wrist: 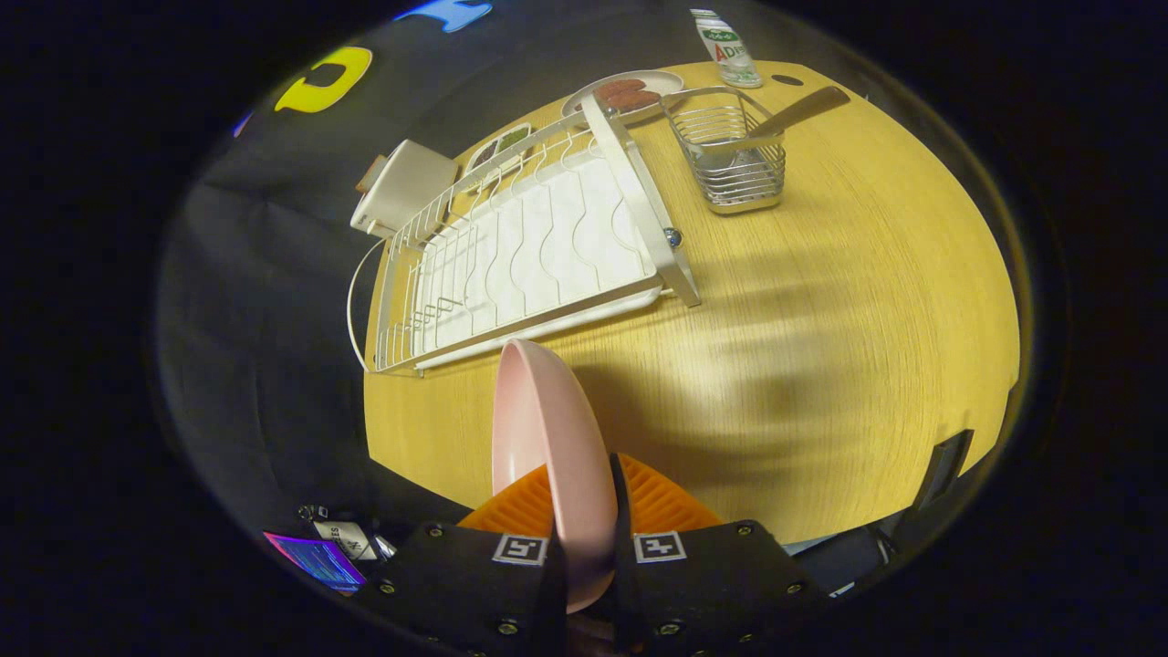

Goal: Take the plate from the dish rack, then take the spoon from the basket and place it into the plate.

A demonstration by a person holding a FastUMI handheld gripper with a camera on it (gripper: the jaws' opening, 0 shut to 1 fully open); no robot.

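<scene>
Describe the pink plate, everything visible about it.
The pink plate is round, smooth and matte, like ceramic or plastic. It stands on edge, clamped at its lower rim between both fingers of the hand-held gripper, held above the wooden table, out of the white dish rack beyond it. It holds nothing.

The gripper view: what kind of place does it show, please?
Probably a staged kitchen corner in a recording booth: a white dish rack and wire basket on a wooden table. The tool grips a pink plate.
</scene>
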